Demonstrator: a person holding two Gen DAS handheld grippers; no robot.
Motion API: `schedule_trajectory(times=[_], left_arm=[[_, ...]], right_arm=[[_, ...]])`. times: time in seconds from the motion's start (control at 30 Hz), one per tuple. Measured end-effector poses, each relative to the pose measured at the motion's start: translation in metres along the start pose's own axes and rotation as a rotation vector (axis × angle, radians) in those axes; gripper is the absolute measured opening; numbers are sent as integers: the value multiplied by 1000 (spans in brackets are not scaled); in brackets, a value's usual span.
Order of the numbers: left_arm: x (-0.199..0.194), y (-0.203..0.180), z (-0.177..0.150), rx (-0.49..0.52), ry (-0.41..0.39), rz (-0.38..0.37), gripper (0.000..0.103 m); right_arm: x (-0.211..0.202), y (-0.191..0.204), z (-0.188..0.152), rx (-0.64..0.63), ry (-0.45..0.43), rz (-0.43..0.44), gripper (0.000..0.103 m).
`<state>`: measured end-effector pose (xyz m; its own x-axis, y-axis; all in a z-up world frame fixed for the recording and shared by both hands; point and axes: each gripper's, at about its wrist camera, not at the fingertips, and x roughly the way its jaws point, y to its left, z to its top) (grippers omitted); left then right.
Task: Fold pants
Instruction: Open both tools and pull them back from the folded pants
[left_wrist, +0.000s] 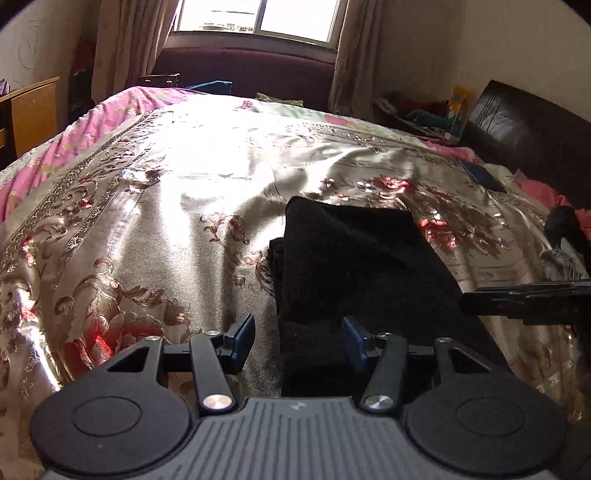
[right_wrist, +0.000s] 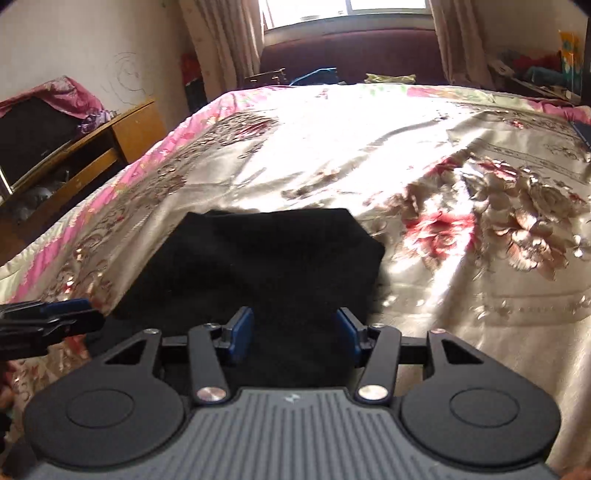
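The black pants (left_wrist: 354, 266) lie folded into a thick dark bundle on the flowered bedspread (left_wrist: 166, 192), on the near part of the bed.

In the left wrist view, the left gripper (left_wrist: 297, 341) has its jaws spread. The left blue pad (left_wrist: 243, 341) stands over the bare bedspread and the right blue pad stands over the pants, so the left edge of the bundle runs between them. The pads do not press on the cloth, as far as the view shows. The right gripper (left_wrist: 524, 297) comes in from the right edge, near the right border of the pants.

In the right wrist view, the right gripper (right_wrist: 295, 339) also has its jaws spread, and nothing is pinched. The pants (right_wrist: 266, 258) fill the space between and beyond its two blue pads; the right pad is close to the right edge of the bundle. The left gripper (right_wrist: 70, 310) shows at the left edge, beside the left border of the pants.

On the grey body of each gripper there is a small pale mark, too small to read. I can read no other writing.
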<state>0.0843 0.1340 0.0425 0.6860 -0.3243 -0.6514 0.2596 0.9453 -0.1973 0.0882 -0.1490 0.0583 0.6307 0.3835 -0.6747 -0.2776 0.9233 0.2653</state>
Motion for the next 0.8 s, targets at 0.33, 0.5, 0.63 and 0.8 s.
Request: schedule_trajectory(times=[0.33, 0.5, 0.63, 0.8], left_arm=[[-26, -22, -20, -48, 58, 77, 72], [-39, -42, -27, -32, 40, 108, 73], [-51, -52, -30, -36, 0, 108, 77], [-60, -63, -32, -37, -38, 157, 87]], right_arm=[[-16, 46, -30, -54, -22, -22, 50], [-28, 48, -45, 10, -23, -10, 50], [-36, 50, -53, 28, -27, -9, 50], [-41, 54, -59, 37, -32, -7, 51]])
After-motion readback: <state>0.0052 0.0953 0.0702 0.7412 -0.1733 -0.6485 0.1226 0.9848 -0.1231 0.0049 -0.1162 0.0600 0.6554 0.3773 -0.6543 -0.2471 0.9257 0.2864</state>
